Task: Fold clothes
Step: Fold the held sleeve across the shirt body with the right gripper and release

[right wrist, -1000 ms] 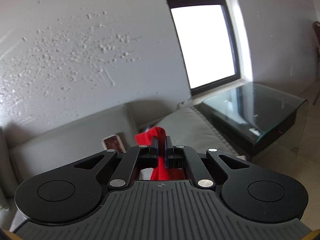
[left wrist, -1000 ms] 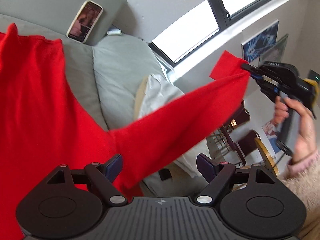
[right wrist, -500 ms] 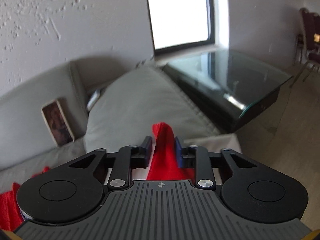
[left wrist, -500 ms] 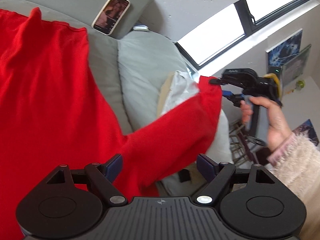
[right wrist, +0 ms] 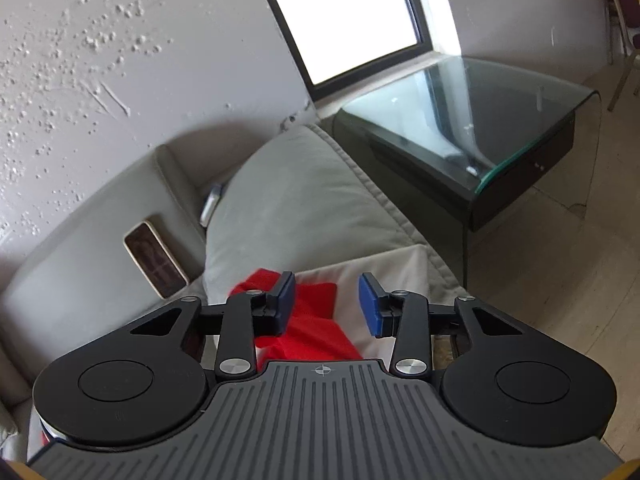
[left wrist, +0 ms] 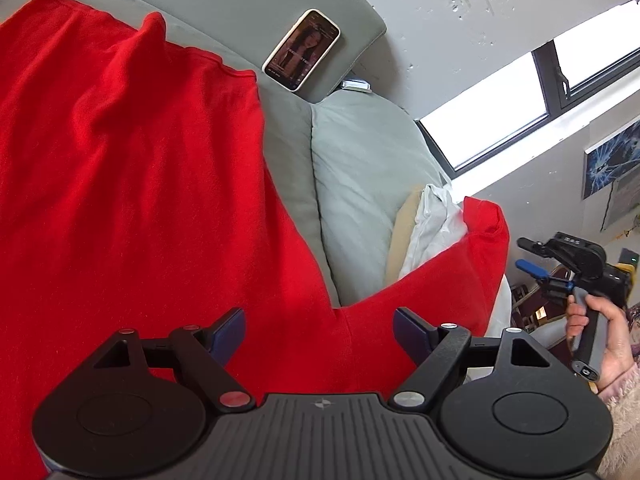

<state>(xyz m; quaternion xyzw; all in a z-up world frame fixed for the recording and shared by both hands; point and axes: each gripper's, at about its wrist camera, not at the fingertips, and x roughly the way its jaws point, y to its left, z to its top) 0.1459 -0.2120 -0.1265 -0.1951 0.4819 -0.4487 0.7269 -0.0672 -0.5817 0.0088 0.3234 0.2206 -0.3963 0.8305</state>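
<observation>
The red sweater [left wrist: 132, 208] is lying spread over the grey sofa [left wrist: 360, 168], filling the space ahead of and to the left of my left gripper [left wrist: 318, 330]. One sleeve [left wrist: 448, 276] is running out to the right of that gripper, draped over a white pillow [left wrist: 436, 224], with its cuff end folded over at the far right. My left gripper is standing wide, its blue pads [left wrist: 228, 330] apart above the cloth where the sleeve joins the body; they are not pressing on anything.

My right gripper [right wrist: 328, 304] is standing part-way open, and the sleeve's end is lying below and between its pads [right wrist: 370, 308], loose on the pillow, not pinched. From the left wrist camera I am seeing that same right gripper [left wrist: 534, 258] just right of the cuff and clear of it, held by my right hand [left wrist: 600, 336] in a fluffy pale sleeve cuff [left wrist: 624, 412].

Beyond the sweater, a phone [left wrist: 302, 50] in a pale case is leaning against the sofa's backrest, ahead of my left gripper and slightly to its right. A smaller white device [left wrist: 354, 85] is lying in the gap behind the armrest cushion. Ahead and right of my right gripper, a glass side table [right wrist: 472, 128] is standing beside the sofa's arm, under a bright window [right wrist: 348, 20].
</observation>
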